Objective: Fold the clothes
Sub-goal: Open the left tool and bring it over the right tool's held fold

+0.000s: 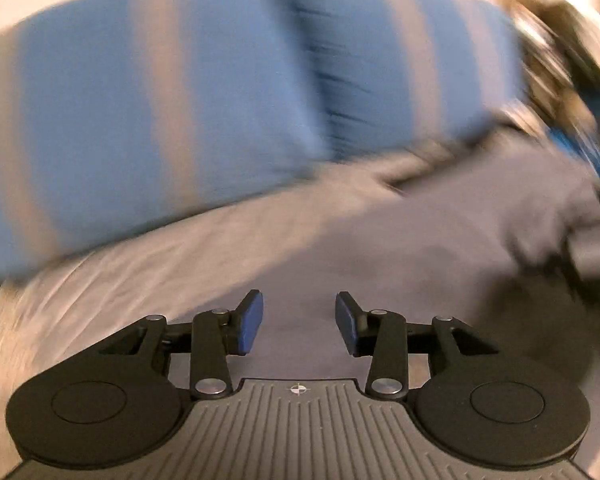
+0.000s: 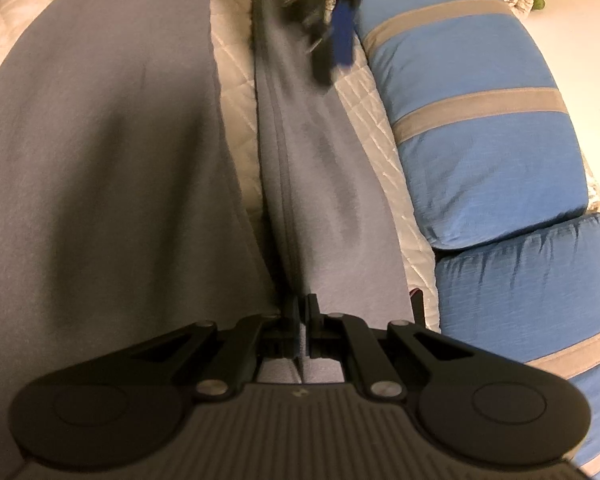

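Observation:
A grey garment (image 2: 100, 160) lies spread on the bed. One long folded strip of it (image 2: 312, 184) runs away from my right gripper (image 2: 303, 320), which is shut on the strip's near end. At the strip's far end my left gripper (image 2: 332, 24) shows as a dark blur with a blue pad. In the blurred left wrist view, my left gripper (image 1: 300, 320) hangs open above the grey garment (image 1: 420, 248), and nothing is between its blue pads (image 1: 250, 324).
A cream quilted bed cover (image 2: 236, 112) lies under the garment. Two blue pillows with tan stripes (image 2: 480, 140) (image 2: 532, 280) line the right side. In the left wrist view the blue pillows (image 1: 180, 100) fill the far side, beyond the cover (image 1: 160, 260).

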